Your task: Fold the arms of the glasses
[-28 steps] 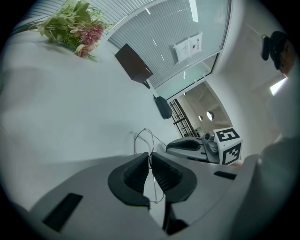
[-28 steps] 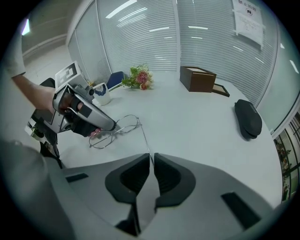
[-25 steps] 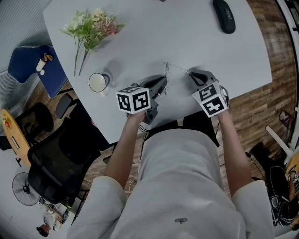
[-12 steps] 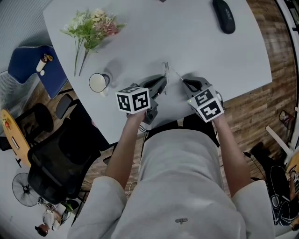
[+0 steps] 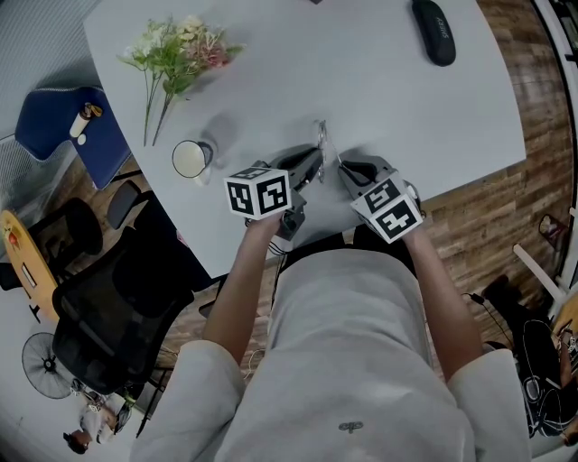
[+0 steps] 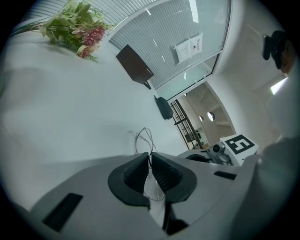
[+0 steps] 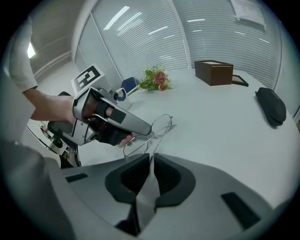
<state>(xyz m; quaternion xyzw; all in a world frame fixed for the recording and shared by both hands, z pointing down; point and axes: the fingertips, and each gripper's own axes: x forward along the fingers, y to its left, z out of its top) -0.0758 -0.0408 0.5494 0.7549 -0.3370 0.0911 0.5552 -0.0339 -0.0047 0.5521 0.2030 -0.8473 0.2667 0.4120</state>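
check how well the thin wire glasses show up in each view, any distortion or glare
Head view: fisheye bends the table edges, and the glasses are faint on its pale top. Left gripper view: dark rounded corners, wire sharp. Right gripper view: sharp, with light streaks above.

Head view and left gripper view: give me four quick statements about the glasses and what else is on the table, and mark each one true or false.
1. The left gripper is shut on the wire frame of the glasses. True.
2. The flowers stand in a vase. False: they lie loose on the table.
3. In the head view, the mug stands to the left of the glasses. True.
4. The black case touches the glasses. False: it lies well apart from them, at the far right of the table.
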